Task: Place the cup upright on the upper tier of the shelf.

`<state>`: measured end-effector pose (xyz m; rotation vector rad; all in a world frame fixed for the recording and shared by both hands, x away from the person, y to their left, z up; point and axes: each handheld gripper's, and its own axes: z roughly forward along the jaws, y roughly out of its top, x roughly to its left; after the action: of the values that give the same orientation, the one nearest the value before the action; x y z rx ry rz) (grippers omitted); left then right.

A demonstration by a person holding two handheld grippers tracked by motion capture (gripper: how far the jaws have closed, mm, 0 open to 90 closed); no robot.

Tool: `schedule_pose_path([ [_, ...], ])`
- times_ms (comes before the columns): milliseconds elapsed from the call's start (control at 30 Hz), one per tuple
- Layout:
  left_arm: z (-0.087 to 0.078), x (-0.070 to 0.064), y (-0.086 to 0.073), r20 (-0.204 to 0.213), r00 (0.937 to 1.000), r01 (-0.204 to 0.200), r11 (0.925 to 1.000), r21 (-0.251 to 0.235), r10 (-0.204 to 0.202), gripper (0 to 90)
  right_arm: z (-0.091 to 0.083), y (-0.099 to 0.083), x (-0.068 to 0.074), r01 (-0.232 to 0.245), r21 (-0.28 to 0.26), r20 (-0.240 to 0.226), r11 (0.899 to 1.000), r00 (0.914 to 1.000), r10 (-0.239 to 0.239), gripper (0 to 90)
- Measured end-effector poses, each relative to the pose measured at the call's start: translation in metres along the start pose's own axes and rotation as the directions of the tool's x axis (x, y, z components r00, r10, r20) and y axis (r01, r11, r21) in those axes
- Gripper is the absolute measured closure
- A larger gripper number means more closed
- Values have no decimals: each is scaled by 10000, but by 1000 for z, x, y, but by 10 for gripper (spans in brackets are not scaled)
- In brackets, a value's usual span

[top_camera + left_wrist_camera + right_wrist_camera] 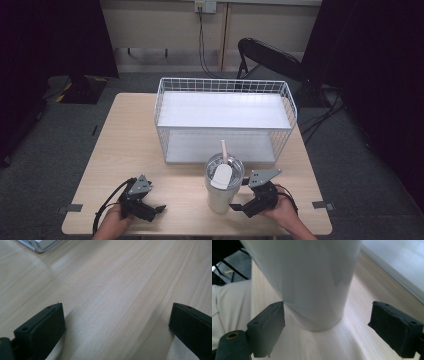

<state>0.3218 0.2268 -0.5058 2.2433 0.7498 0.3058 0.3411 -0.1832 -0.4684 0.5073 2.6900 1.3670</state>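
Surface: pale wood table (125,150), grey carpet around, a folding chair (270,57) beyond the far right corner.

Item: white tumbler (219,185) with clear lid and straw (224,151), standing upright near the front edge, right of centre.

Right gripper (239,207): you are holding its jaws spread around the tumbler's base; one jaw may be touching the wall, the other is apart. Centre the cup and close gently and low to avoid tipping it.

Left gripper (159,208): you are resting it near the front left, jaws spread, pinching nothing.

Obstruction: white wire basket (225,86) standing just behind the tumbler.
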Motion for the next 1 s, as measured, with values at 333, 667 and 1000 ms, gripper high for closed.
schedule_pose_path([
  [333,0,0,0,-4,10000,46,10000,-7,-46,0,-2,17,8,-466,-1286,-679,9906,9970,381,116],
  [667,0,0,0,0,10000,45,10000,-2,-45,0,2,25,13,-216,-1968,-423,9802,9990,136,94],
  [1000,0,0,0,-2,10000,44,10000,-4,-44,0,6,30,17,-49,-2249,-127,9744,9999,21,86],
])
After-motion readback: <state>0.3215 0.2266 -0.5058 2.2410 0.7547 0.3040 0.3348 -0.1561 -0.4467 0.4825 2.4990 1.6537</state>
